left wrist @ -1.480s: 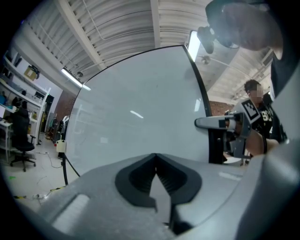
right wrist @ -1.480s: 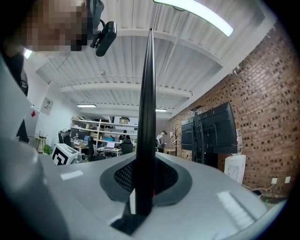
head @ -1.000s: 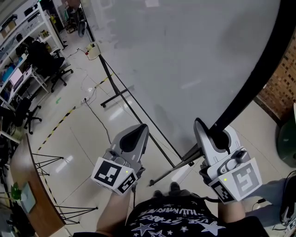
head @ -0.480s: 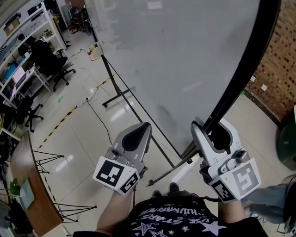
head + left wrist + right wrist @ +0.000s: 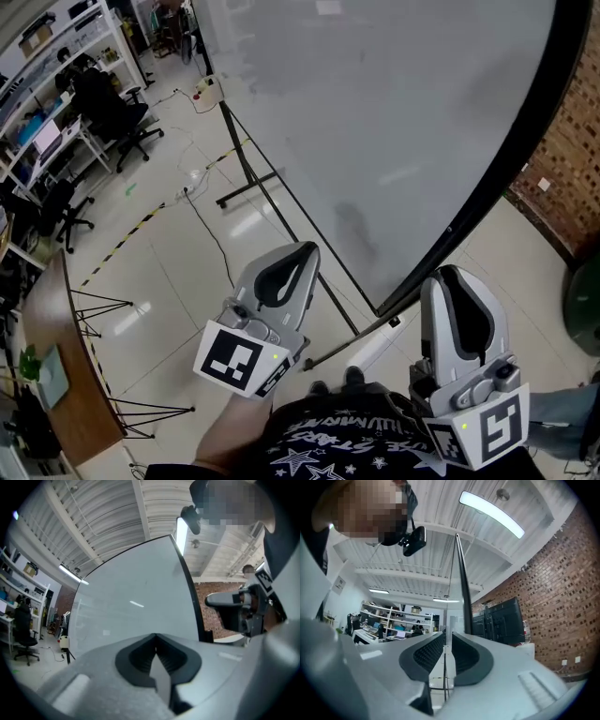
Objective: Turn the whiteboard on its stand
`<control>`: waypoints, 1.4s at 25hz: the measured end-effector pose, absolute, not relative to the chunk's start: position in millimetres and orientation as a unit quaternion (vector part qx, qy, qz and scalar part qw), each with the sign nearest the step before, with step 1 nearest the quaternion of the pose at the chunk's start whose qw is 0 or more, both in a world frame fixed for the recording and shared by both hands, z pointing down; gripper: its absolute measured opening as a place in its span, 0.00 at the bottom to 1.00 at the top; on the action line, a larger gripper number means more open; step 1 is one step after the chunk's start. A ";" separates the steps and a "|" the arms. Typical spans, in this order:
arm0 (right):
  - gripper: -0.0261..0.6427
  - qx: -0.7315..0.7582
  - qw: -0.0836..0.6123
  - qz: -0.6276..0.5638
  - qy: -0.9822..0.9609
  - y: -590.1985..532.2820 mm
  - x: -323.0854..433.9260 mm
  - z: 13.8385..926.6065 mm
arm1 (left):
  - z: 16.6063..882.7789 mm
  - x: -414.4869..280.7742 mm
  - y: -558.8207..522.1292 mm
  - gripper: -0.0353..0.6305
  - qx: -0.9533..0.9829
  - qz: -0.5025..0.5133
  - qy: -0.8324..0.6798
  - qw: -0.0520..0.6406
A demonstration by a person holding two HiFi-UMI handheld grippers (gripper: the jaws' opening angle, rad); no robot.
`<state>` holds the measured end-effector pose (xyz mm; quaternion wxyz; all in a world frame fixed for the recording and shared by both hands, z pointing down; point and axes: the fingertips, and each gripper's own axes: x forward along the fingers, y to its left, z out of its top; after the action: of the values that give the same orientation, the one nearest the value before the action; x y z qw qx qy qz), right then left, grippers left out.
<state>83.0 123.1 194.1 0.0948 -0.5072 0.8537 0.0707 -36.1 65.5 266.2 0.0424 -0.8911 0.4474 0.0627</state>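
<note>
The big whiteboard (image 5: 375,112) with its black frame (image 5: 497,178) fills the upper head view, tilted across it, its lower corner near the floor. My right gripper (image 5: 450,274) sits just below that corner, apart from the frame. Its jaws are closing to a narrow gap with nothing between them. In the right gripper view the frame edge (image 5: 461,583) rises beyond the right gripper (image 5: 447,637). My left gripper (image 5: 305,248) hovers left of the corner, shut and empty. The left gripper view shows the left gripper (image 5: 155,637) pointing at the board's face (image 5: 136,606).
The stand's black legs (image 5: 248,192) and cables (image 5: 202,211) run over the shiny floor. Office chairs (image 5: 108,112) and desks stand far left, a wooden table (image 5: 56,375) at near left. A brick wall (image 5: 572,159) is on the right, with dark monitors (image 5: 501,620) before it.
My right gripper, earlier closed around the board's black frame edge, has let go and drawn back toward the person. The left gripper barely moved.
</note>
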 end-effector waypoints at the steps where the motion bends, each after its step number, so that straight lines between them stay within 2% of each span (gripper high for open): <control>1: 0.13 -0.487 0.098 0.072 0.865 126.2 70.2 193.8 | 266.7 -39.0 65.8 0.06 -0.889 0.063 0.451 0.043; 7: 0.12 -0.429 0.055 0.038 0.901 106.3 11.9 236.6 | 261.9 -54.0 74.9 0.06 -0.876 0.074 0.473 0.063; 14: 0.07 -0.412 0.043 -0.005 0.910 75.9 -25.8 270.2 | 274.3 -67.3 89.4 0.06 -0.860 0.061 0.499 0.089; 22: 0.05 -0.384 0.084 -0.059 0.918 58.9 -42.0 292.5 | 299.9 -81.7 88.5 0.06 -0.844 0.055 0.531 0.053; 35: 0.05 -0.342 0.025 -0.040 0.939 61.6 -67.8 327.7 | 308.4 -87.8 86.0 0.06 -0.828 0.059 0.557 0.043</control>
<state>-67.8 61.6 327.7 0.0255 -0.3416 0.9386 -0.0402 -87.8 86.0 308.4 0.0429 -0.8276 0.5565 0.0591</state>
